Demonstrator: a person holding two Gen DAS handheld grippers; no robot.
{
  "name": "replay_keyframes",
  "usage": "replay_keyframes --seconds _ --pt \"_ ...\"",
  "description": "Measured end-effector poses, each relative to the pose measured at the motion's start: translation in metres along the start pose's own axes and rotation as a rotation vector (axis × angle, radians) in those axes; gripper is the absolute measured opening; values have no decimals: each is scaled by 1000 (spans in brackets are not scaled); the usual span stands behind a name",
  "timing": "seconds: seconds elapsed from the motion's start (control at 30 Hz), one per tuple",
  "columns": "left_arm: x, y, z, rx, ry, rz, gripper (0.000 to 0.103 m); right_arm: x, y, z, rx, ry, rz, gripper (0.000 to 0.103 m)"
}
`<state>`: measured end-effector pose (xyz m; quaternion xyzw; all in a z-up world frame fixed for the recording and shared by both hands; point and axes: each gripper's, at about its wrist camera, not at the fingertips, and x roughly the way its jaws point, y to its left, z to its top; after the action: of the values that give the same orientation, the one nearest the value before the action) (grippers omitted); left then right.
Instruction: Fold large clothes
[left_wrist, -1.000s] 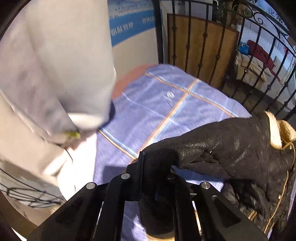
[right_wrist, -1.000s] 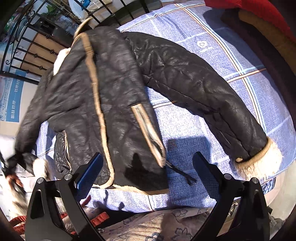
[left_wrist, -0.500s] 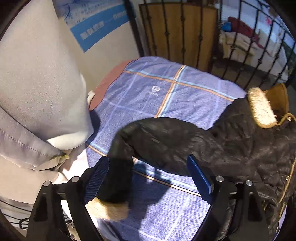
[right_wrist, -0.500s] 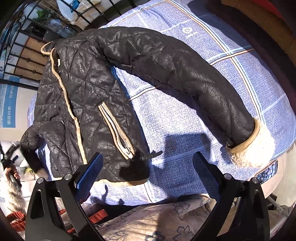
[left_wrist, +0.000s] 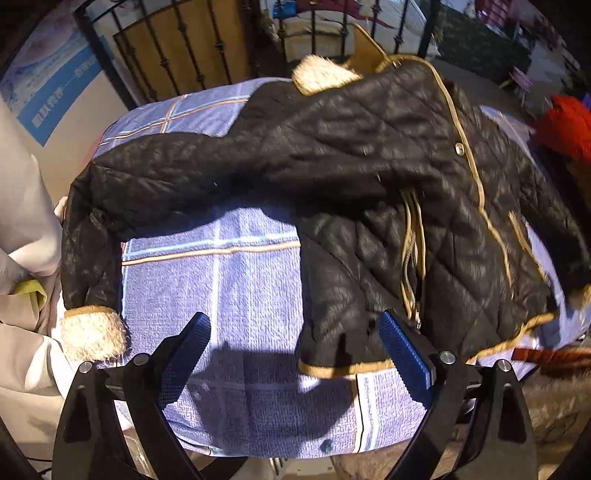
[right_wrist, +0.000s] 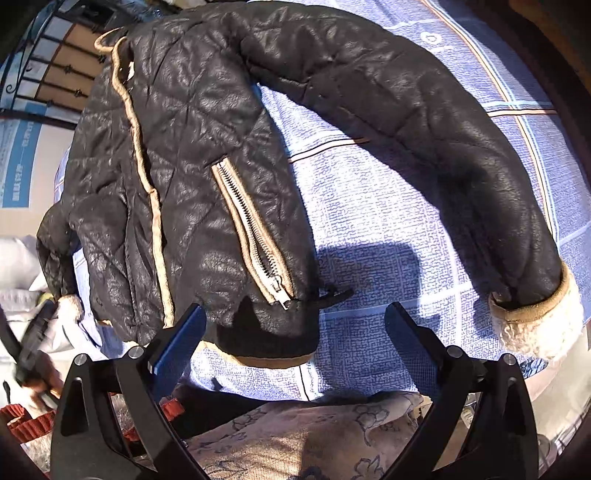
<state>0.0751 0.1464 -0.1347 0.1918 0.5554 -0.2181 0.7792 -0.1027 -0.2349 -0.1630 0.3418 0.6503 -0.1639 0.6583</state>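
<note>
Both tongs are held spread wide with nothing between the blue pads: the left gripper is poised above the blue checked cloth, near the hem of the black quilted jacket, and the right gripper is poised just over the jacket's lower corner beside the pocket zipper. The jacket is laid flat on the cloth, sleeves stretched out to either side, each ending in a fleece cuff.
</note>
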Motion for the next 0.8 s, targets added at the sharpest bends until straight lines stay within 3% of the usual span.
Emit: replay_keyframes --seconds 0.13,0.23,0.3,0.37,0.43,0.57,0.63,0.7,0.8 --pt "33 -17 -12 -26 52 -12 91 4 -5 -2 15 17 5 96" --pt "62 -21 -8 -88 122 -71 82 7 -7 -3 28 29 17 96" --pt "78 -33 -3 -90 169 -103 66 9 -6 -3 15 33 13 96" --pt "78 -38 0 -116 178 -134 23 13 -5 -4 4 39 0 96" --pt "64 -35 4 -156 165 -178 17 15 -7 -5 14 45 3 96" --pt "-27 -2 9 -292 -8 -387 16 15 -21 -10 48 47 8 96" --pt "-60 22 -2 -323 -63 -429 16 15 -27 -11 64 52 17 96" --pt "-58 54 -28 -418 -32 -440 16 18 -29 -11 63 63 26 96" --pt "-8 88 -79 -580 122 -383 16 32 -17 -11 36 91 35 96"
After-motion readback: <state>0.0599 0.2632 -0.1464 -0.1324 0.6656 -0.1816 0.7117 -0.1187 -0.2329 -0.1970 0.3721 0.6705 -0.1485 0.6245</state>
